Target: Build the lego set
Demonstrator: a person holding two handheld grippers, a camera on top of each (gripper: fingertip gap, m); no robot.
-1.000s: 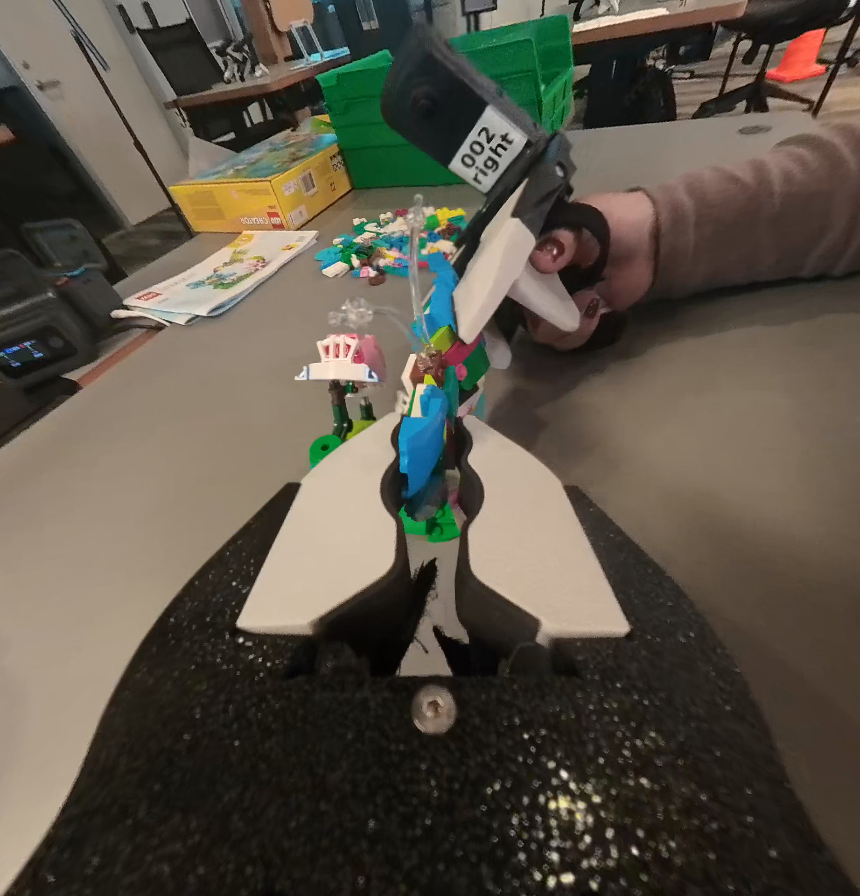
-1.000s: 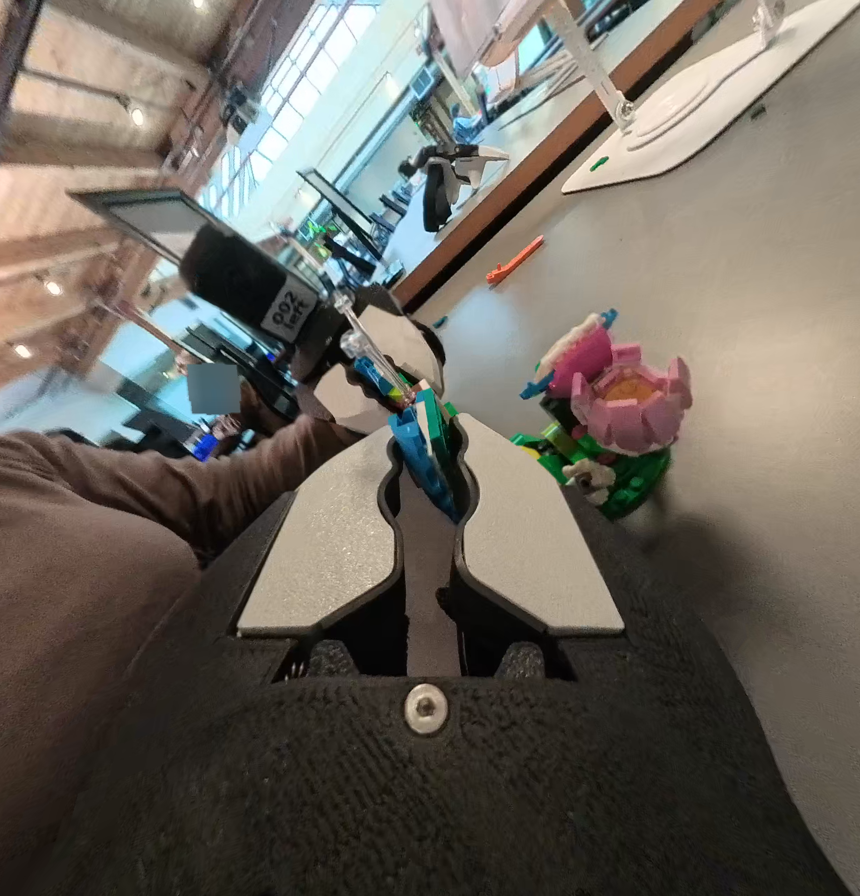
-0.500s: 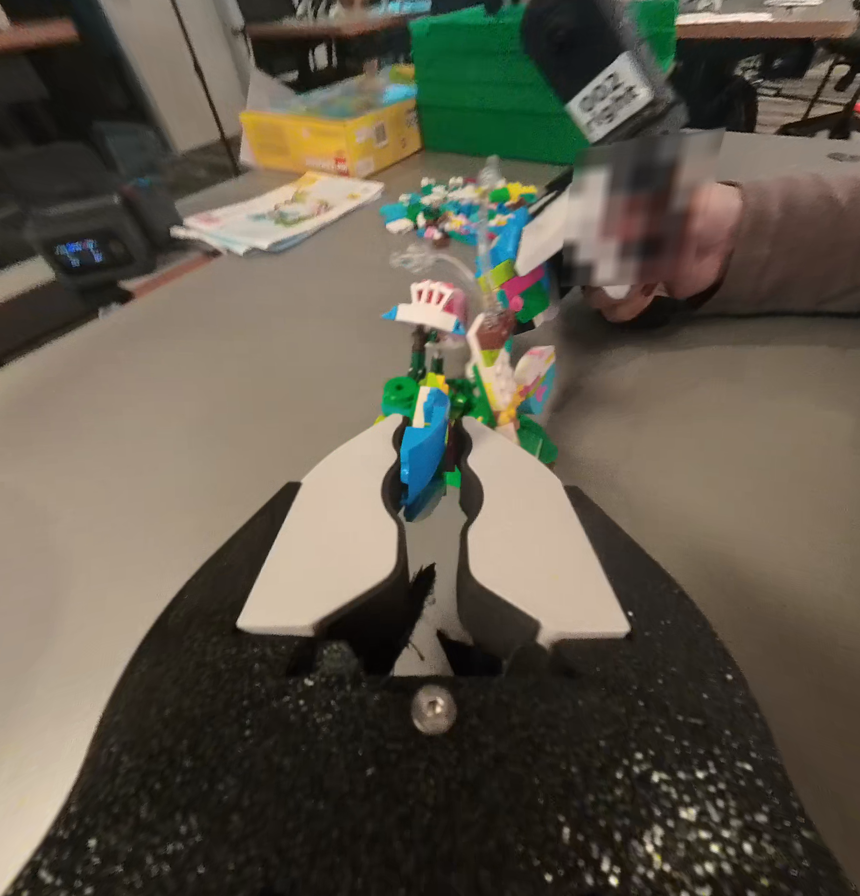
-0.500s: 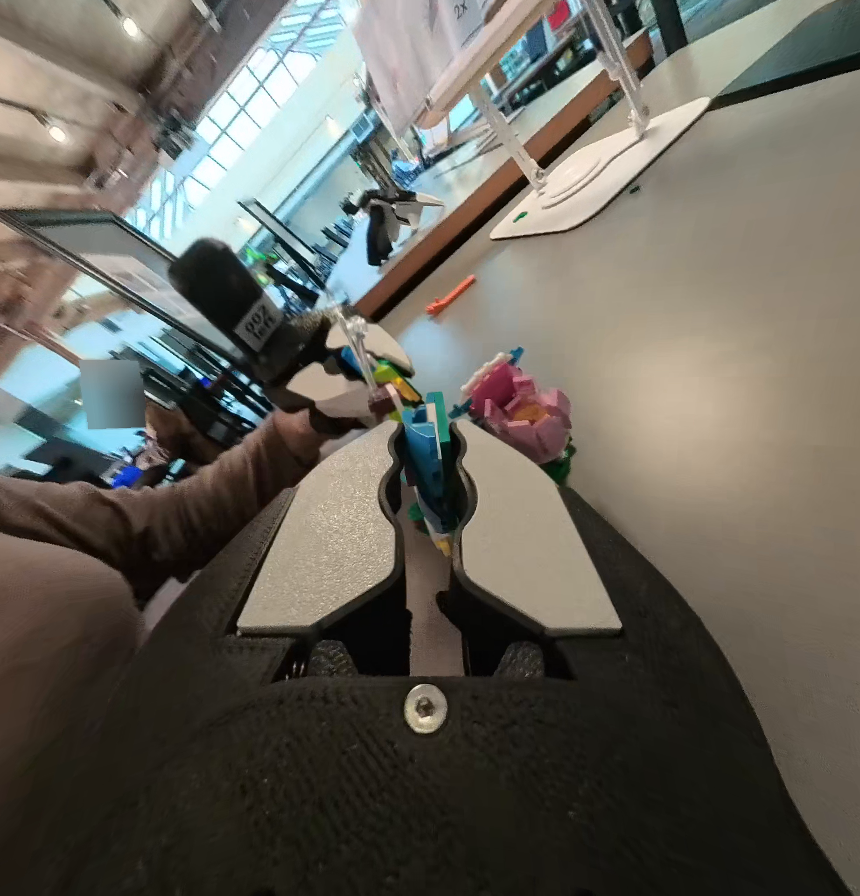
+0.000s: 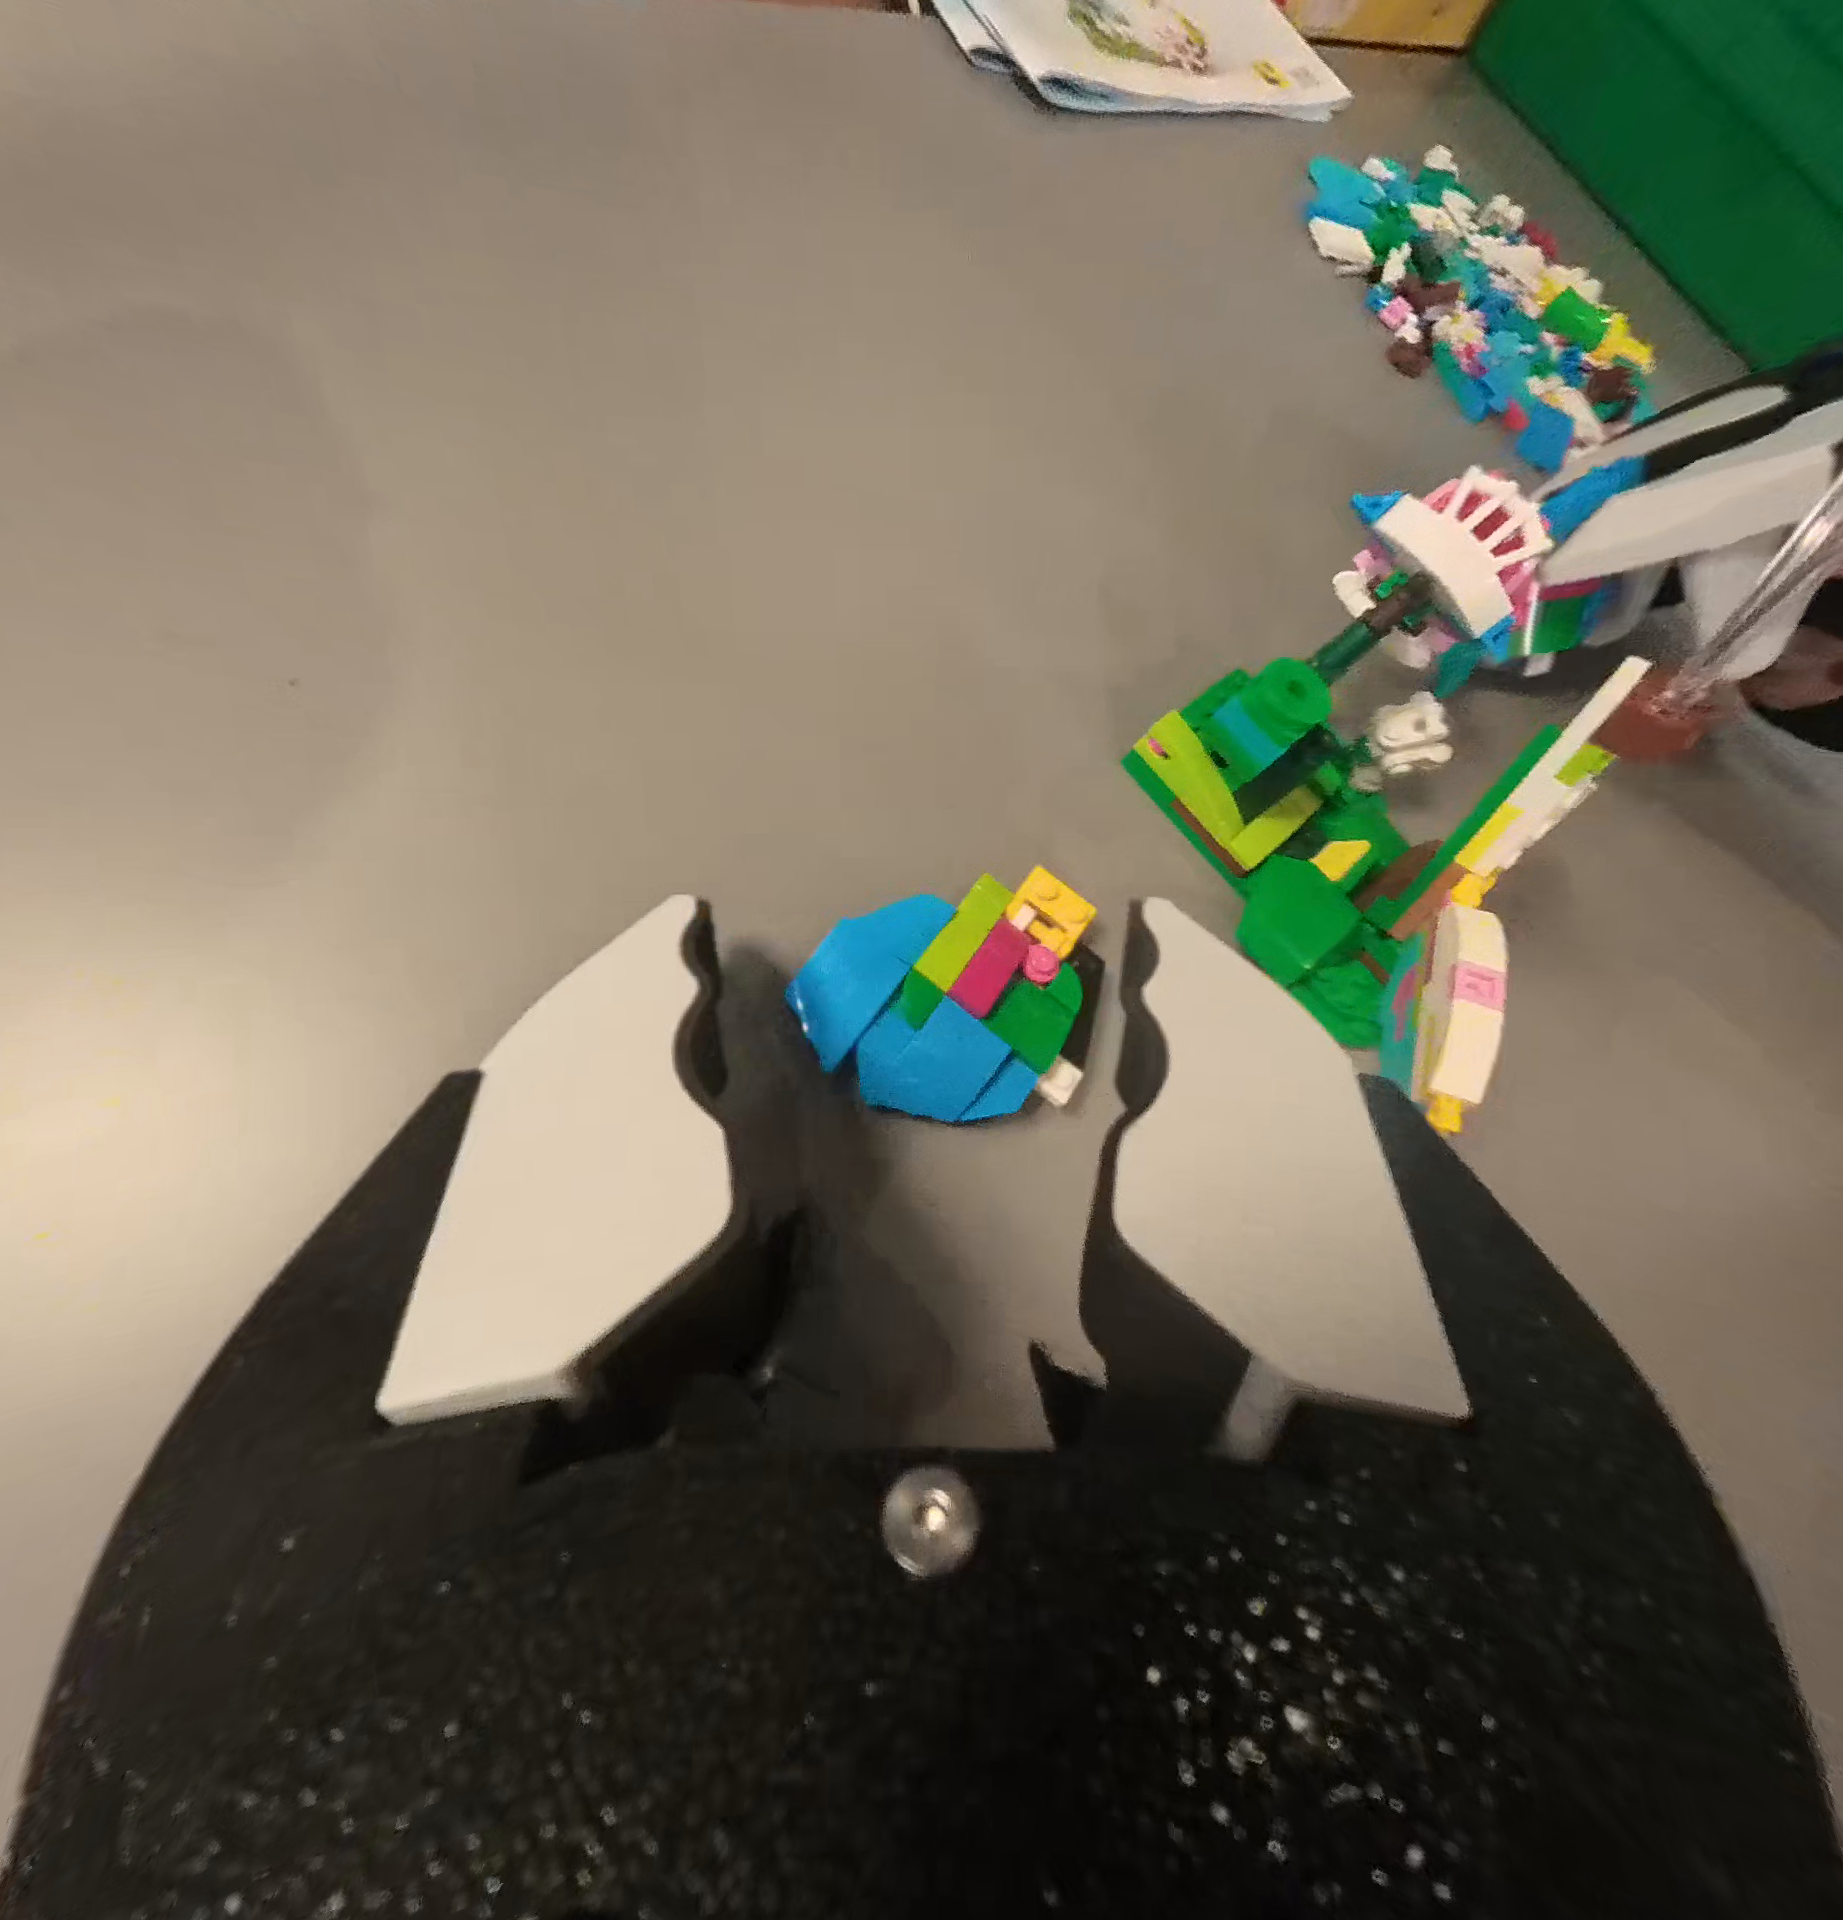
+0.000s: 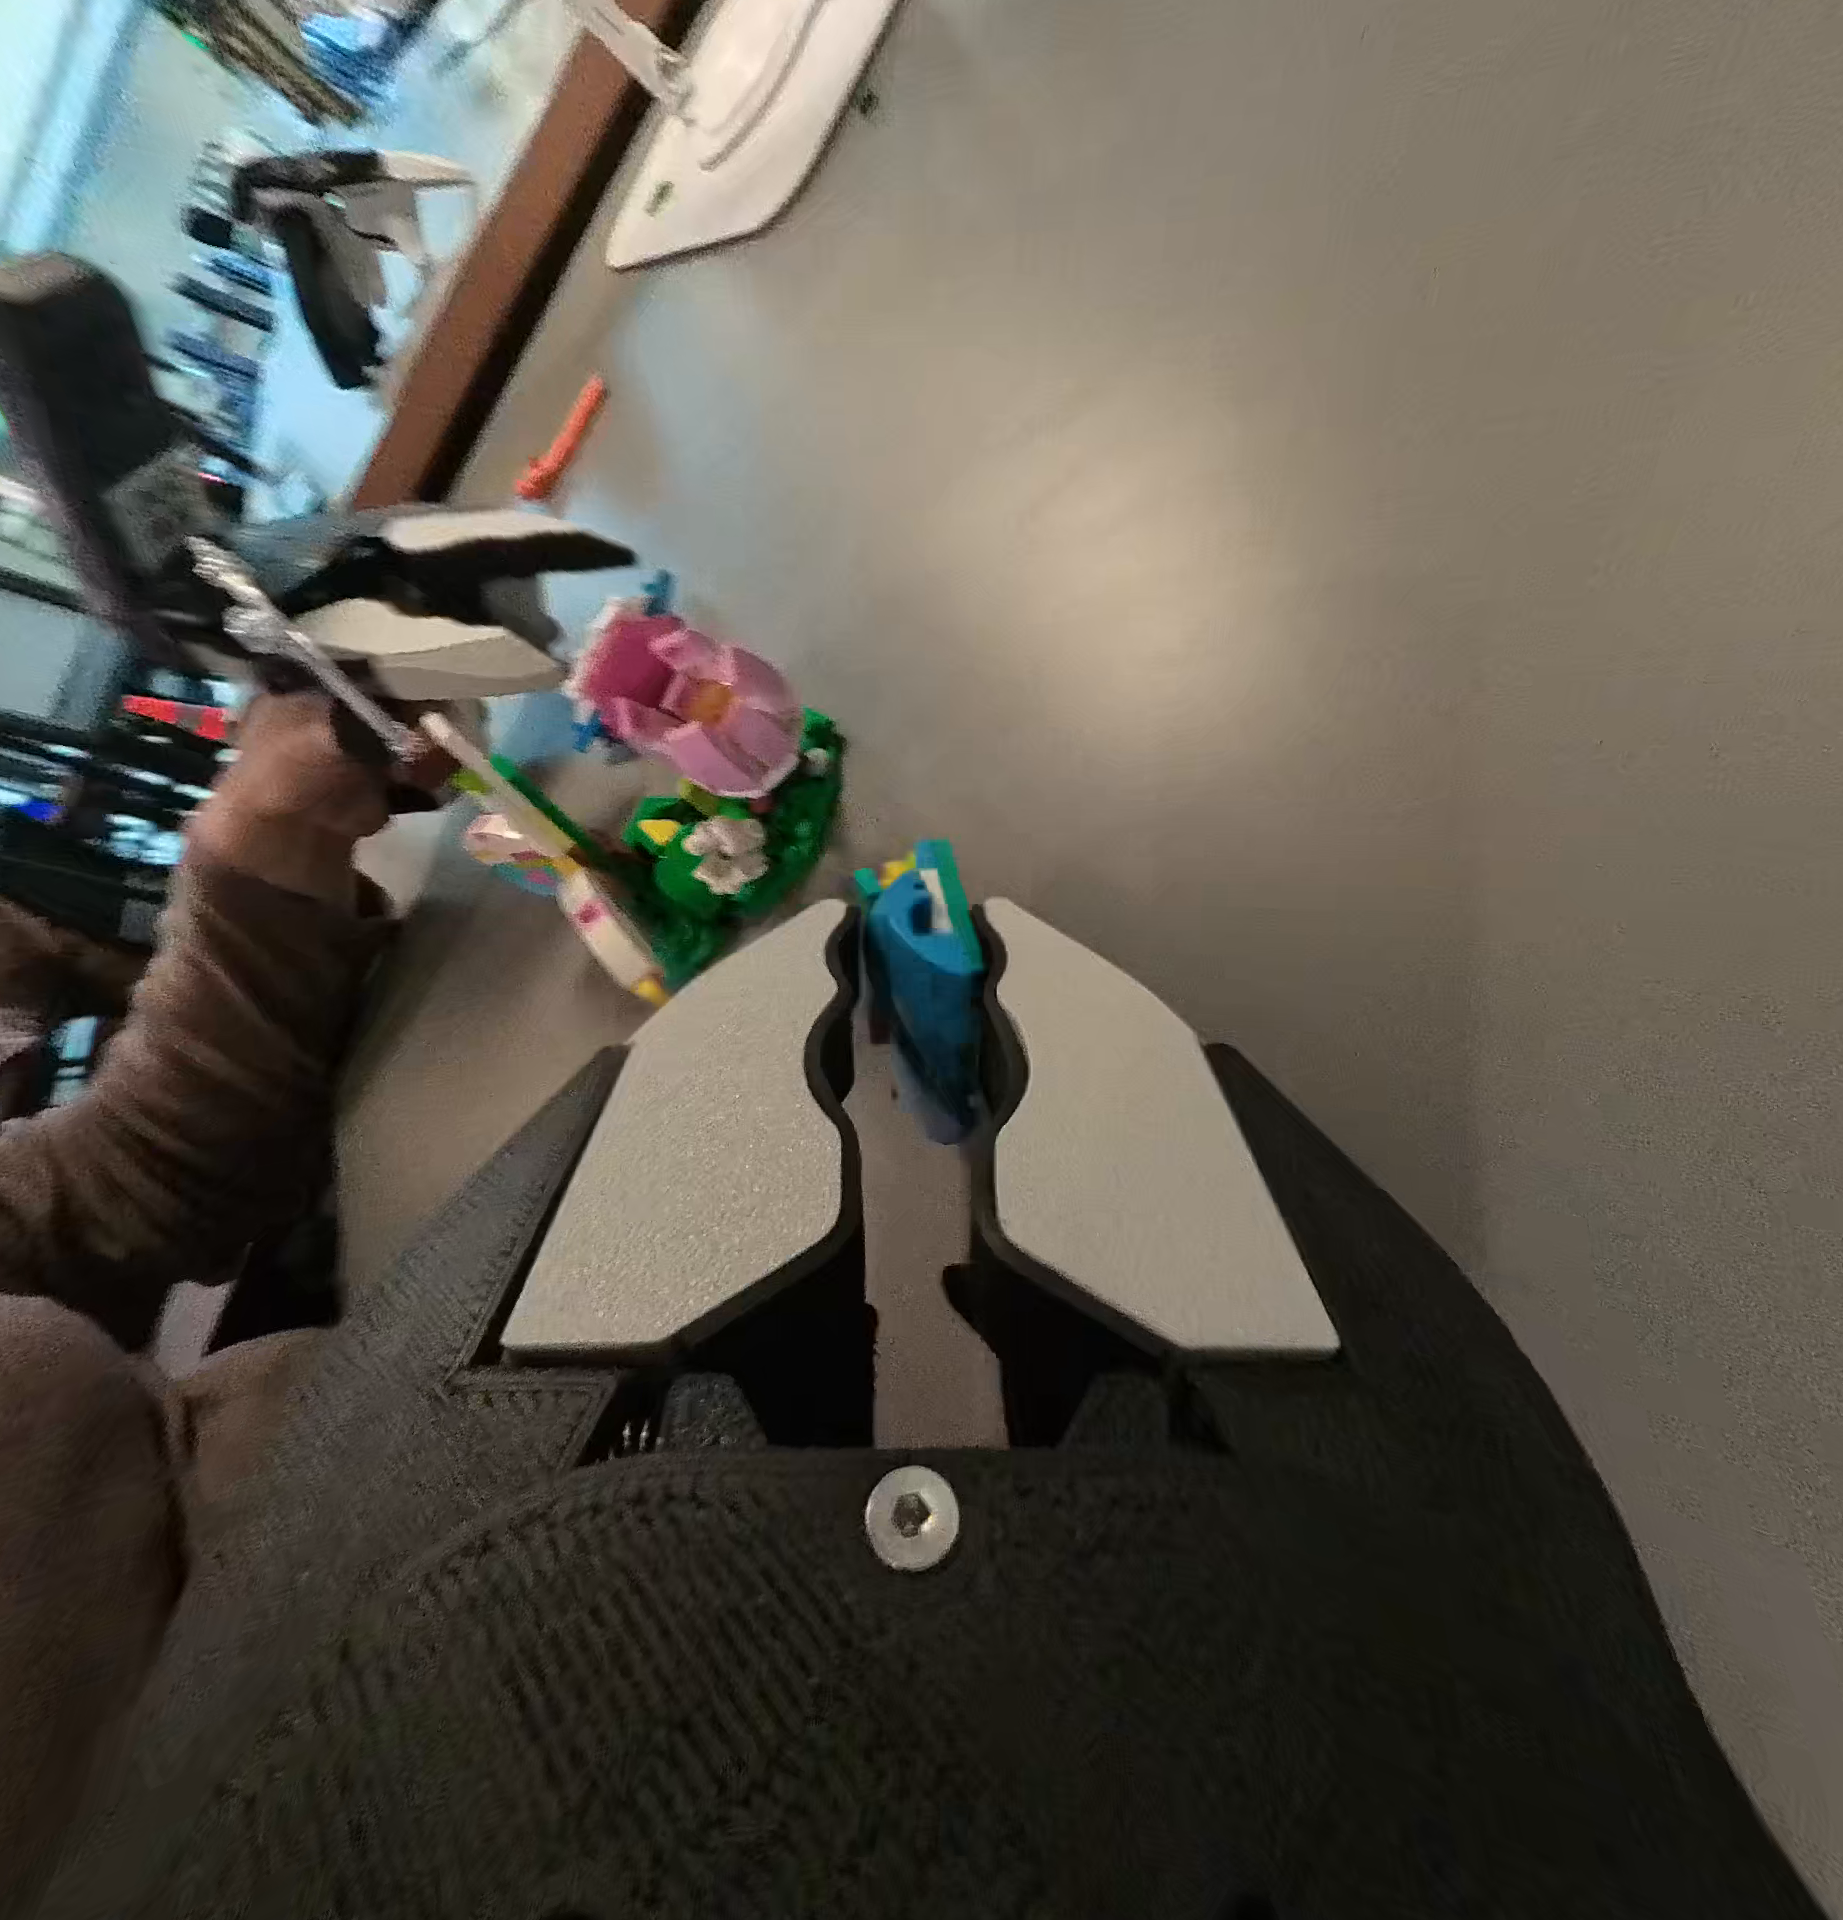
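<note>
My left gripper (image 5: 917,914) is open and low over the grey table. A blue lego sub-build (image 5: 938,1008) with green, pink and yellow bricks lies loose on the table between its fingertips. To the right stands the lego flower model (image 5: 1301,790) on a green base, with a pink bloom and a clear rod (image 5: 1790,592) leaning off it. My right gripper (image 6: 912,914) is shut on a blue lego piece (image 6: 927,987), held above the table beside the flower model (image 6: 709,748). It also shows in the left wrist view (image 5: 1551,535). The left gripper (image 6: 584,613) shows open behind the bloom.
A pile of loose bricks (image 5: 1478,301), an instruction booklet (image 5: 1135,52) and a green bin (image 5: 1727,135) lie at the far side. An orange tool (image 6: 564,436) and a white stand base (image 6: 751,156) sit near the table's brown edge. A sleeved arm (image 6: 169,1091) reaches across.
My left gripper has opened and let go of its blue sub-build, which now lies on the table. It tilted down. My right gripper stayed shut on its blue piece and moved apart.
</note>
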